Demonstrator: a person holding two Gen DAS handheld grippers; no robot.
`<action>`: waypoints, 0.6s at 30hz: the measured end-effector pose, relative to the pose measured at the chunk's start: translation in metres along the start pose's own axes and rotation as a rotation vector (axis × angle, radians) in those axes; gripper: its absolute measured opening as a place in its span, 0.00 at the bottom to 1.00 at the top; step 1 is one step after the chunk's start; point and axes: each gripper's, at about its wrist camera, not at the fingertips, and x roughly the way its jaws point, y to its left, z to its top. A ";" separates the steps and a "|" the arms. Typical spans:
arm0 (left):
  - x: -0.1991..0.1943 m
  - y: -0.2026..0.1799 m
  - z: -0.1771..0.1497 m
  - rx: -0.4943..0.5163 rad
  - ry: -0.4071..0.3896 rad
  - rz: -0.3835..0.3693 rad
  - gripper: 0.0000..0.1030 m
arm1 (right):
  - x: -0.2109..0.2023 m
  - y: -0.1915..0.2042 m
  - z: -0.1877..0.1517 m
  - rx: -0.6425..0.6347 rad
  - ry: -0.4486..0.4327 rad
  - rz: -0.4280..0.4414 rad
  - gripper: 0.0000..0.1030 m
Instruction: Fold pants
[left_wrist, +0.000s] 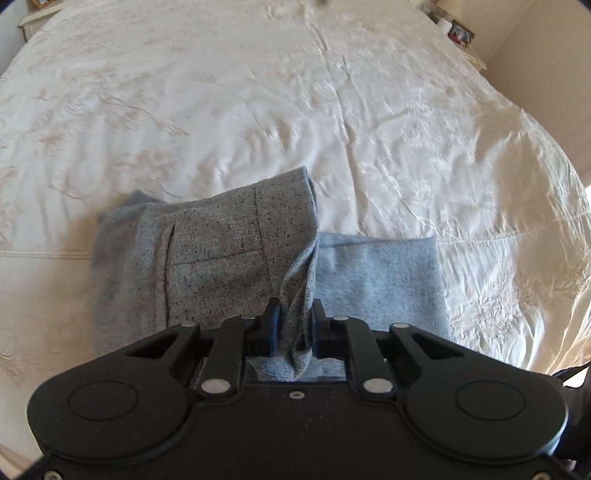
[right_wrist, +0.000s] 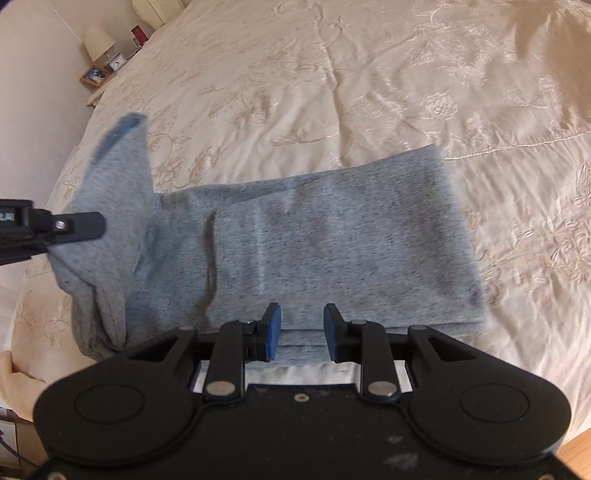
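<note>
Left wrist view, 6 o'clock: left gripper (left_wrist: 294, 314) fingers pinch a bunched fold of the soft grey-blue speckled knit pants (left_wrist: 207, 251), lifted over the cream embroidered bedspread (left_wrist: 332, 110). Limp, light; likely to sag.

Right wrist view: right gripper (right_wrist: 302, 325) jaws stand apart, empty, at the pants' (right_wrist: 332, 236) near edge. Best grip: the doubled hem at 3 o'clock.

Cream embroidered bedspread (right_wrist: 406, 74), bedside clutter

A lamp (right_wrist: 98, 42), a small clock (right_wrist: 117, 64) and a framed photo (right_wrist: 95, 75) sit on a nightstand beside the bed.
</note>
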 end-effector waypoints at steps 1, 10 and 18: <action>0.015 -0.013 -0.006 -0.003 0.026 -0.021 0.03 | -0.001 -0.009 0.003 -0.007 0.002 -0.004 0.27; 0.036 -0.040 -0.033 0.008 0.079 0.097 0.19 | -0.001 -0.055 0.024 -0.106 0.007 0.036 0.29; -0.001 0.018 -0.051 -0.099 0.049 0.323 0.18 | 0.020 -0.029 0.056 -0.093 0.033 0.226 0.35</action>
